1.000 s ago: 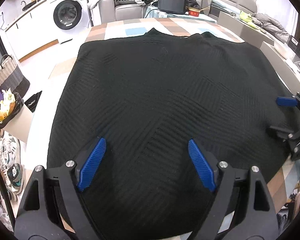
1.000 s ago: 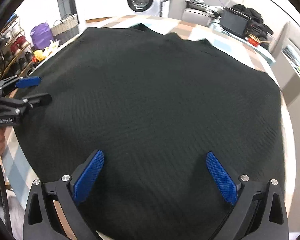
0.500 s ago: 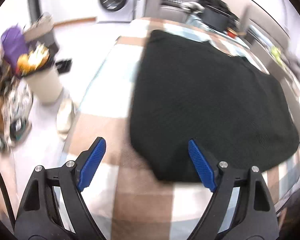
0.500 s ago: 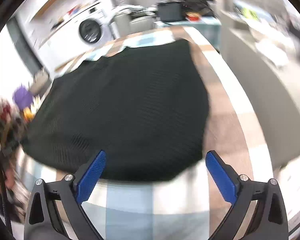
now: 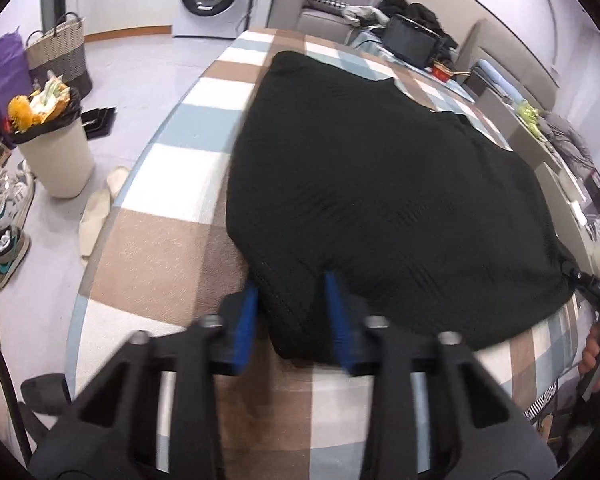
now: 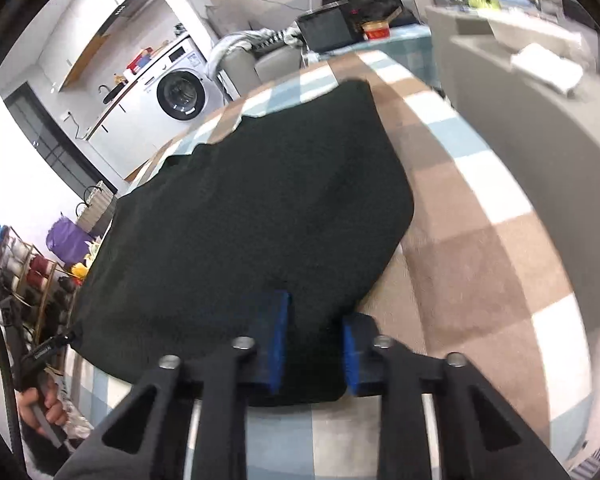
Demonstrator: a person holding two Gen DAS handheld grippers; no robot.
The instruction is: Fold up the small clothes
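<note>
Left gripper [image 5: 292, 320]: jaws closing, narrow, on near left corner of black knit garment [image 5: 380, 184]. Right gripper [image 6: 314, 344]: jaws closing, narrow, on near right corner of same. Garment spread flat on checked worktop [image 5: 160, 252], neckline at far end. Progress: early; both corners taken, no fold made, whole folding sequence outstanding.

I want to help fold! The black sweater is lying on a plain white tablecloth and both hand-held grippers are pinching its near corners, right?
Not quite. The cloth under the black sweater is checked in brown, blue and white, not plain white; the left wrist view shows it. The rest fits: the left hand-held gripper and right hand-held gripper are each closing on a near corner.
</note>
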